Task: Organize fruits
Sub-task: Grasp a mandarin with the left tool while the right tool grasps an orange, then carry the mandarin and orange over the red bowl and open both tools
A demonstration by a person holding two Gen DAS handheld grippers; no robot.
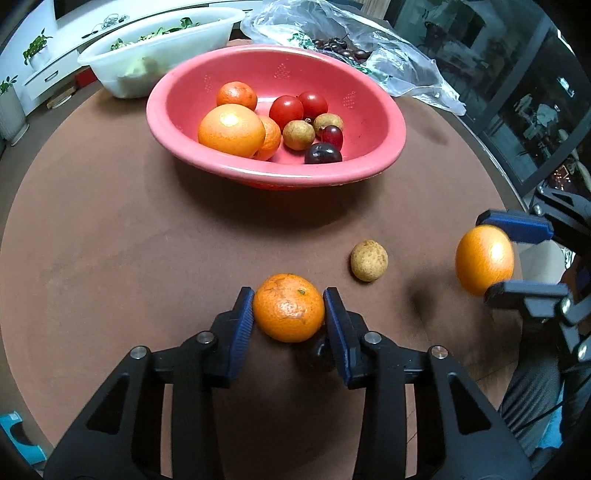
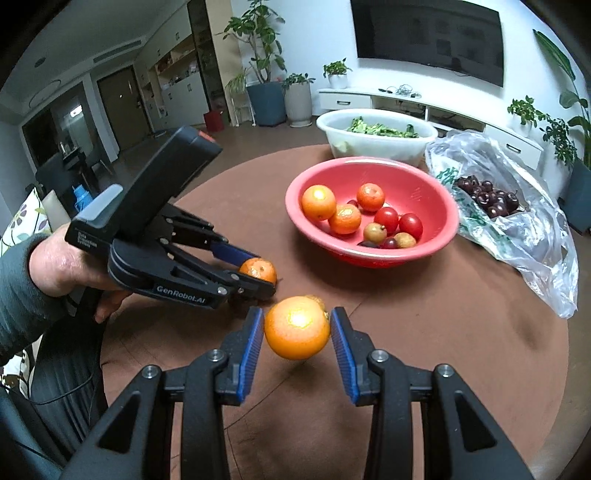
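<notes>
While our left gripper (image 1: 289, 308) points down at the brown round table (image 1: 110, 240), its blue pads sit against both sides of a mandarin (image 1: 289, 307), so we have it clamped close to the tabletop. From the right wrist camera we see that same gripper from the side, a hand (image 2: 70, 266) in a grey sleeve wrapped around its handle and the mandarin pinched at its tip. Our right gripper (image 2: 297, 334) grips a smooth orange (image 2: 297, 328) between its narrowed blue pads, and the shadow lying apart from the fruit tells us it hangs above the table; in the left wrist view this orange hangs at the right edge of the table. Between the two held fruits, a small tan longan (image 1: 369, 260) lies alone on the tabletop. Just beside the mandarin, partly hidden behind our left gripper's right finger, sits a dark round fruit (image 1: 314, 352) that we cannot identify. Farther back stands a red colander bowl (image 1: 384, 122) holding one large orange, two mandarins, two cherry tomatoes, two longans, a red grape and a dark cherry. Behind it on the left we see a white plastic basin (image 1: 207, 33) of leafy greens, and on the right a clear plastic bag (image 1: 406, 70) of dark cherries, both resting on the table.
</notes>
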